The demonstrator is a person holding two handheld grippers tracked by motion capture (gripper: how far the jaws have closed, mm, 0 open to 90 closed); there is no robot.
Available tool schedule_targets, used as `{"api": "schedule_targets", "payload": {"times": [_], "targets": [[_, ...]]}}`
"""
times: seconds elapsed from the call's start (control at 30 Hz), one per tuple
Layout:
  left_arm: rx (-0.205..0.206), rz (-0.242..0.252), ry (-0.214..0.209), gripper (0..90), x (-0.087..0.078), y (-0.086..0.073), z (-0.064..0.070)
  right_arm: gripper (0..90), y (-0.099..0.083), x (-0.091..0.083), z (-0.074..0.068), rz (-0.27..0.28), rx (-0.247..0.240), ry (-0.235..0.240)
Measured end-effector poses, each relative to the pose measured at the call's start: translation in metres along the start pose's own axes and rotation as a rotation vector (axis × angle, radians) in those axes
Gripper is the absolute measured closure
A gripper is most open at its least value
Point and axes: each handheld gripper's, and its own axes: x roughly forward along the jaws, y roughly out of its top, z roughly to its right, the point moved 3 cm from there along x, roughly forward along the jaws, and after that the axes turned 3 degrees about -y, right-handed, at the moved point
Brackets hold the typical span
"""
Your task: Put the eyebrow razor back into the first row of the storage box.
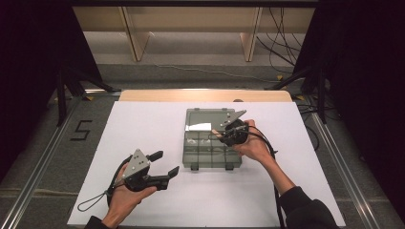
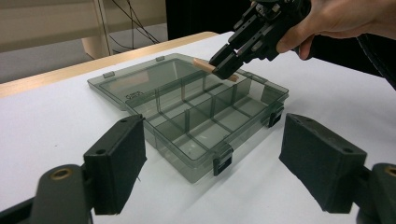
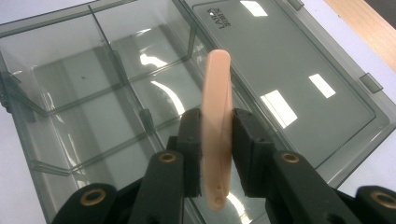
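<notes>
The peach-coloured stick (image 3: 217,126) is being held between the closed jaws of the right gripper (image 1: 228,132), above the open compartment box (image 2: 187,140); its long axis is running crosswise to the jaws, tilted over the dividers; the left gripper (image 1: 165,164) is being kept wide open, well apart.

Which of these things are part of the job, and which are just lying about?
In the job:
- peach plastic stick, clamped in the right gripper
- open compartment box

Not in use:
- left gripper, open, off the box
- cables on floor
</notes>
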Motion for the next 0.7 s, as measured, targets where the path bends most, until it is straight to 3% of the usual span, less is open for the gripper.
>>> {"api": "schedule_targets", "payload": {"times": [0.57,0.7], "targets": [[0.001,-0.008,0.0,21.8,0.0005,-0.0005,0.0002,71.5,-0.0008,-0.0013,0.0009,-0.006,0.004,0.012],[0.003,-0.008,-0.003,21.9,0.001,-0.0006,0.0007,67.6,-0.0008,-0.0037,0.0028,0.006,0.028,0.0]]}}
